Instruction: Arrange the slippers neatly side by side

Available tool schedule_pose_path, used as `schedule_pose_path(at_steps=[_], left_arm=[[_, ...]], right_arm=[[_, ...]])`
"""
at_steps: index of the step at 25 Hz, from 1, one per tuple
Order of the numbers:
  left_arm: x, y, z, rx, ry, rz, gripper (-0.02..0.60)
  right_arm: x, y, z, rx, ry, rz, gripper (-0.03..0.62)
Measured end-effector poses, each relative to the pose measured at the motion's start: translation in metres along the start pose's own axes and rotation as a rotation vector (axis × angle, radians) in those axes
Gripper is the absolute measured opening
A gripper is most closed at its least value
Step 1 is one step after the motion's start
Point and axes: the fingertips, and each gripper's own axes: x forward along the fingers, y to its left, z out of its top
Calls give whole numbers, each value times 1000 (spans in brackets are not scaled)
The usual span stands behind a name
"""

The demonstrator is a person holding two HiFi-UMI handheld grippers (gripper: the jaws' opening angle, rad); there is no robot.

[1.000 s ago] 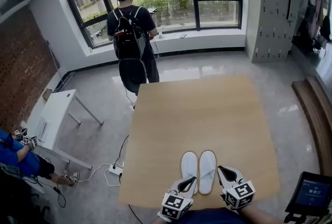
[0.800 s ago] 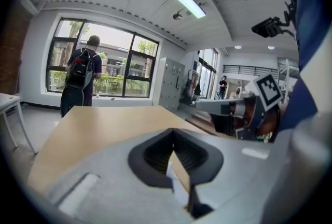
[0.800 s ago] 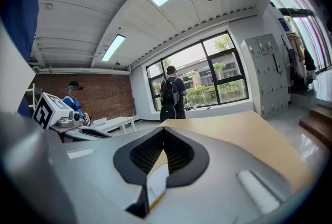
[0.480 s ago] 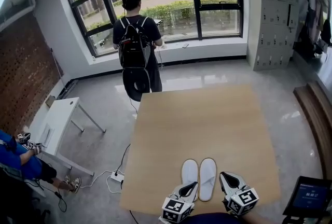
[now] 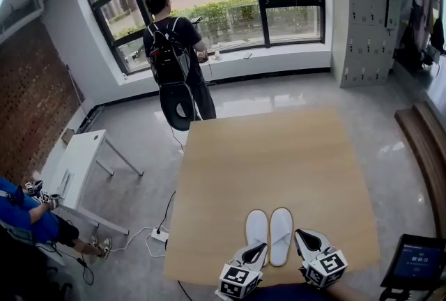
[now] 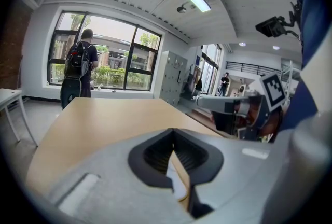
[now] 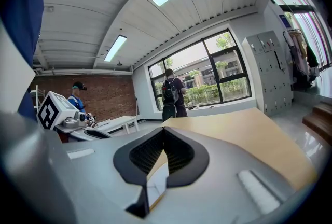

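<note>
Two white slippers, the left one and the right one, lie side by side and parallel on the wooden table near its front edge, toes pointing away from me. My left gripper sits just behind the left slipper's heel, shut and holding nothing. My right gripper sits to the right of the right slipper's heel, also shut and holding nothing. In the left gripper view the jaws meet at the tips, and a sliver of white slipper shows below them. The right gripper view shows the same.
A person with a black backpack stands by the window beyond the table's far edge. A small white table and a power strip with cables are on the floor at the left. A tablet screen is at the lower right.
The slippers and both grippers hold the same places relative to each other. The head view shifted slightly, and the person at the window stepped a little to the left.
</note>
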Motion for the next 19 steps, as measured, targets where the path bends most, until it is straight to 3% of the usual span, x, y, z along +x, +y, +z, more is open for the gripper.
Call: schedule_pose_path(at_steps=[14, 19], left_arm=[[-1, 1, 6, -20, 3, -11, 4], [-2, 10, -10, 3, 24, -14, 5]], right_arm=[[4, 5, -9, -16, 18, 11, 11], [8, 12, -22, -41, 60, 29, 11]])
